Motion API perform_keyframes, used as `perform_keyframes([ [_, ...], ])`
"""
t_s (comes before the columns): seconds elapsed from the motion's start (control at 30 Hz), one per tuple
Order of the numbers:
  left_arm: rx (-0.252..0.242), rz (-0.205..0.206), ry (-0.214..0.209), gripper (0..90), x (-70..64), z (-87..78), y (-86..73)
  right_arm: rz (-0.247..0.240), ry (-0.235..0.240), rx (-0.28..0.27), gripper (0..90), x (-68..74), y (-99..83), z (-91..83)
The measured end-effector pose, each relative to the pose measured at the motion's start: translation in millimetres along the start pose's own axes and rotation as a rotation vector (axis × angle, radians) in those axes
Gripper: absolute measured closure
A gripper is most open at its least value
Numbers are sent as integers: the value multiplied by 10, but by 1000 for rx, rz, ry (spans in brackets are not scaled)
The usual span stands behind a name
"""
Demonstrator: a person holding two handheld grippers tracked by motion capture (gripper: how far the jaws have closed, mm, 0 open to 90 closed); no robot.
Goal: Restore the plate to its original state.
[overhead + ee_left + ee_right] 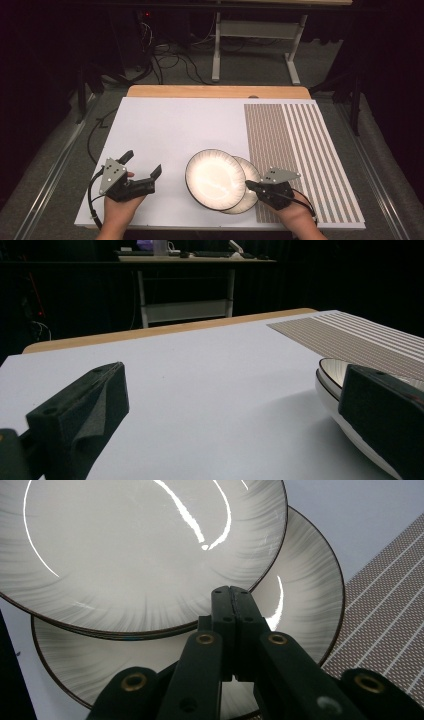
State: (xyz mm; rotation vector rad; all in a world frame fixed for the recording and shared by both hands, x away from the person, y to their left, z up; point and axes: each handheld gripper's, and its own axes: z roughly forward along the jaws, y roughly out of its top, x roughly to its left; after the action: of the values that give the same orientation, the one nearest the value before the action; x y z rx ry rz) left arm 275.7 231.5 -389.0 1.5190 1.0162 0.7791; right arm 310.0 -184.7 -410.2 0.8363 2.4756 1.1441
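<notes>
Currently: table [165, 125] under a white sheet, with a striped mat [295, 140] along the right side. Near the front edge, two pale plates with dark rims, stacked off-centre. Upper plate [215, 179] lies wholly on the white sheet and overlaps the left part of the lower plate [251, 176]. Lower plate's right edge reaches the mat.

Left gripper [143, 162]: spread wide, holds nothing, low over the sheet just left of the upper plate. In the left gripper view, one jaw stands in front of the plate's rim; cannot tell if touching.

Right gripper [248, 185]: jaws pressed flat together with nothing between them. Tips sit above the bare crescent of the lower plate, right at the upper plate's rim. Cannot tell whether in contact with that rim.

Judged step: squaring the stack, or else sliding the upper plate off, with the closed right tips used as a pusher. Cannot tell which.

Next move, as judged:
- For a push: keep tips low against the rim and press slowly, since glazed plates slide easily.
- Bring the left jaws to the far rim as a stop.
- For a lift instead: open the right jaws first, then take the rim between them.
</notes>
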Motion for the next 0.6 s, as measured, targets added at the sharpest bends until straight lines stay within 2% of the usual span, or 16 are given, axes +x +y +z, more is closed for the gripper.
perform_keyframes([
  [0.2,-11,-16,3,5,20,-26,-1,1,-1,1,900,-5,2,1],
  [0.6,-10,-18,-5,6,18,-31,1,2,2,3,900,0,3,2],
])
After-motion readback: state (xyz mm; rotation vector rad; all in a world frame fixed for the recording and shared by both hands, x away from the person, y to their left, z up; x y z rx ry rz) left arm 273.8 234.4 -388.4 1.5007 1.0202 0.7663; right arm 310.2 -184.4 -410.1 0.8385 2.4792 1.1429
